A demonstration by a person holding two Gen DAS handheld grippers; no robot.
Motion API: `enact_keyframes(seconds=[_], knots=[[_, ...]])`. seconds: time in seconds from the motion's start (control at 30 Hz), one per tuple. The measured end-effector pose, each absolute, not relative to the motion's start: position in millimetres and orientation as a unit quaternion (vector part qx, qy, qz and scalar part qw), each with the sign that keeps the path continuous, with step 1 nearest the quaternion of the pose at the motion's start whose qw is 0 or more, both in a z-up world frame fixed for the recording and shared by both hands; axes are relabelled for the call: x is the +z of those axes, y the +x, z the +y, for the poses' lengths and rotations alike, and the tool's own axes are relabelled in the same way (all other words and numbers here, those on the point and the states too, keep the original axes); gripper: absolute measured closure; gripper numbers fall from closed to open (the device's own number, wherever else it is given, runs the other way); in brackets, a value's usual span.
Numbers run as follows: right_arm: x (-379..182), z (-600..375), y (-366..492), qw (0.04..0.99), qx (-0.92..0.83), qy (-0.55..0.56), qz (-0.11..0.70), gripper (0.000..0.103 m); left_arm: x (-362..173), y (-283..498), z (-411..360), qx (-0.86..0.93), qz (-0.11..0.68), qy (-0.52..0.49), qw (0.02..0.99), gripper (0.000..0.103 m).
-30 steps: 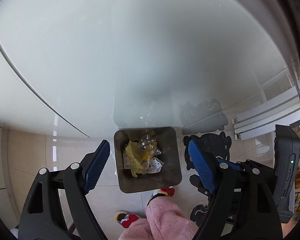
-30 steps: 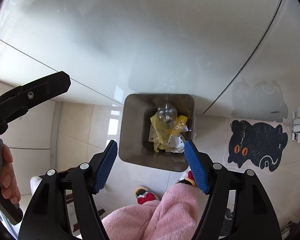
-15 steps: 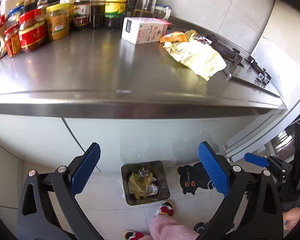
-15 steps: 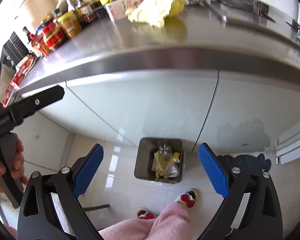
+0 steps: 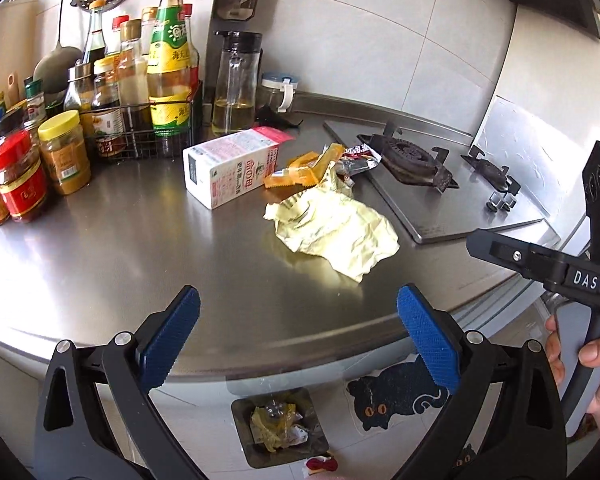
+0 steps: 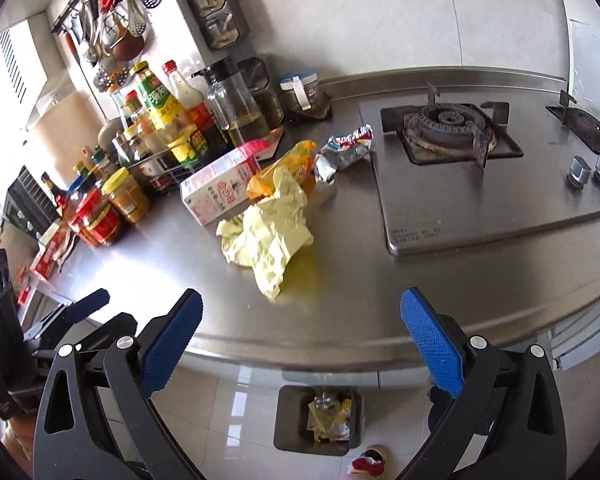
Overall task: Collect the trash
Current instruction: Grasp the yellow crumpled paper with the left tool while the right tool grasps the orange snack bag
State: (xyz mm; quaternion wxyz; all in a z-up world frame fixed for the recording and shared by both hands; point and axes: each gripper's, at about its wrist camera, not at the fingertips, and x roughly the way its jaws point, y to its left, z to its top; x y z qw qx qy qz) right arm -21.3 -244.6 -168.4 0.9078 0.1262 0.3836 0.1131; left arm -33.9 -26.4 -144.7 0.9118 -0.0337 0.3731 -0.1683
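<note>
Here, milk carton [image 5: 230, 168] lies flat, top rearward-right.

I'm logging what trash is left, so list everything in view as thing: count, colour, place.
crumpled wrapper: one, pale yellow, counter middle
milk carton: one, white and pink, lying behind the wrapper
snack packets: a few, orange, beside the carton
foil packet: one, silver, by the hob
hob: one, steel, counter right
condiment bottles and jars: many, mixed colours, counter back left
oil jug: one, clear, at the wall
bin: one, grey, on the floor, trash inside
cat mat: one, black, on the floor
left tongs: open, empty
right tongs: open, empty
</note>
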Motion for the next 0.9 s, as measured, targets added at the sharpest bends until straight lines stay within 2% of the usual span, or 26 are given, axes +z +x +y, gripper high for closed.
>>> enact_keyframes(seconds=[0.3, 0.4, 0.47, 0.7, 0.73, 0.8, 0.83, 0.87, 0.9], knots=[[-163.1, -247.1, 73.7, 0.892, 0.158, 0.146, 0.397, 0.004, -149.1, 18.4, -69.3, -0.186, 0.363, -0.031, 0.913, 0.009], [-170.3, -241.7, 104.0, 0.879, 0.177, 0.147, 0.417, 0.018, -154.3, 33.7, -84.1, -0.19, 0.36, -0.015, 0.914, 0.009], [-175.8, -236.7, 121.4, 0.871, 0.181, 0.147, 0.433, 0.035, -157.8, 43.7, -92.2, -0.187, 0.36, -0.009, 0.914, 0.009], [-186.4, -213.0, 158.6, 0.859, 0.214, 0.118, 0.449, 0.04, -173.6, 69.0, -105.6, -0.185, 0.371, -0.004, 0.91, 0.01], [-189.5, -211.5, 164.1, 0.856, 0.217, 0.119, 0.455, 0.043, -176.9, 72.2, -105.3, -0.184, 0.375, -0.004, 0.909, 0.011], [-197.4, -208.4, 174.1, 0.845, 0.224, 0.121, 0.471, 0.047, -183.2, 76.4, -103.3, -0.189, 0.387, -0.006, 0.903, 0.023], [-200.8, -206.8, 178.5, 0.842, 0.225, 0.119, 0.476, 0.05, -186.7, 78.9, -102.2, -0.193, 0.394, -0.006, 0.899, 0.035], [-204.0, -205.1, 181.7, 0.84, 0.225, 0.114, 0.48, 0.05, -189.7, 80.2, -100.8, -0.197, 0.4, -0.008, 0.895, 0.041], [-207.2, -203.4, 184.7, 0.838, 0.226, 0.112, 0.484, 0.05, -192.1, 81.9, -98.6, -0.201, 0.404, -0.012, 0.892, 0.044]])
